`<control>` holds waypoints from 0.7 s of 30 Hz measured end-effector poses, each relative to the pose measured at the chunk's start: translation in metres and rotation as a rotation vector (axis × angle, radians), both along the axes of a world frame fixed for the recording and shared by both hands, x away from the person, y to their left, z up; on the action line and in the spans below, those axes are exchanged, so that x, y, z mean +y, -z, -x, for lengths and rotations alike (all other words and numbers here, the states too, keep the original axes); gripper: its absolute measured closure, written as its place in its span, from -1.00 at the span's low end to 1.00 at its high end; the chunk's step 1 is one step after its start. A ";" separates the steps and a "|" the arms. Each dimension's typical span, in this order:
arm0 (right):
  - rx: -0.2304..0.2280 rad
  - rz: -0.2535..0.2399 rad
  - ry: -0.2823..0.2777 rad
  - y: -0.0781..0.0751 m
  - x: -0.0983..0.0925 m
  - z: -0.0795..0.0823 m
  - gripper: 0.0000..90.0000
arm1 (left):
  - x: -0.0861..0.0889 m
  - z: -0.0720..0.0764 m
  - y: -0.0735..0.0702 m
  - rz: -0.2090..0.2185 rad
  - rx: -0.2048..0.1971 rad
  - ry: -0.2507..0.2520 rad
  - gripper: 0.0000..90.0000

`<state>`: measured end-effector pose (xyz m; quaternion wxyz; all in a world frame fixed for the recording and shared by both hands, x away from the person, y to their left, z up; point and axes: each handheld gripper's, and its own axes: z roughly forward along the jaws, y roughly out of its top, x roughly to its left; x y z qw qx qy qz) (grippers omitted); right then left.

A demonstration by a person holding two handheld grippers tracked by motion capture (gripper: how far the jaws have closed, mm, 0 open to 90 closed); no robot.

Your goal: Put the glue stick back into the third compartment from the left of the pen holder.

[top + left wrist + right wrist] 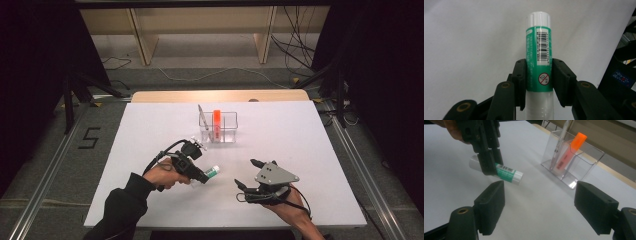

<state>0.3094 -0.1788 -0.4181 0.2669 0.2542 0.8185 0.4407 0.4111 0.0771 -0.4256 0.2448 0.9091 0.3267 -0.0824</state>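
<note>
The right gripper (246, 173) sits nearest, its jaws wide apart and holding nothing. The left gripper (206, 176) is clamped on one glue stick (539, 60), green with white ends, held just above the white table (320, 165). One clear box (226, 131) holds one orange marker (217, 122) and one pen (202, 120).

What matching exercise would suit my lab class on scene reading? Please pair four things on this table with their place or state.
Things:
1. green-and-white glue stick
2. orange highlighter pen
3. right gripper
4. clear plastic organiser box

Places or states:
A. jaws wide apart, nothing between them
B. clamped between the left gripper's black jaws
C. stands on the white table, holding pens
D. stands upright in a clear compartment

Pairs: 1-B, 2-D, 3-A, 4-C
</note>
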 end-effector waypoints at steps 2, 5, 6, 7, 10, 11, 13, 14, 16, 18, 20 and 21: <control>-0.014 0.020 -0.010 0.001 0.002 0.002 -0.43 | -0.004 0.000 -0.001 0.005 0.002 0.014 0.45; -0.042 0.052 -0.021 0.002 0.006 0.005 -0.43 | -0.009 0.001 -0.003 0.011 0.005 0.028 0.45; -0.053 0.061 -0.024 0.003 0.007 0.007 -0.43 | -0.010 0.001 -0.004 0.013 0.005 0.040 0.45; -0.064 0.076 -0.025 0.003 0.008 0.008 -0.43 | -0.012 0.001 -0.005 0.018 0.010 0.047 0.45; -0.090 0.102 -0.032 0.005 0.011 0.010 -0.43 | -0.016 0.001 -0.007 0.029 0.008 0.053 0.45; -0.100 0.114 -0.035 0.005 0.012 0.011 -0.43 | -0.018 0.002 -0.008 0.037 0.009 0.049 0.45; -0.118 0.134 -0.036 0.006 0.013 0.013 -0.43 | -0.019 0.001 -0.010 0.039 0.008 0.056 0.45; -0.123 0.140 -0.040 0.006 0.014 0.013 -0.43 | -0.020 0.001 -0.010 0.037 0.006 0.060 0.45; -0.134 0.151 -0.039 0.007 0.015 0.014 -0.43 | -0.022 0.002 -0.012 0.044 0.006 0.063 0.45; -0.154 0.174 -0.043 0.008 0.016 0.015 -0.43 | -0.023 0.002 -0.013 0.042 0.000 0.075 0.45; -0.164 0.195 -0.044 0.009 0.018 0.016 -0.43 | -0.025 0.002 -0.014 0.038 0.002 0.087 0.45; -0.171 0.205 -0.046 0.009 0.018 0.017 -0.43 | -0.026 0.002 -0.014 0.037 0.001 0.094 0.45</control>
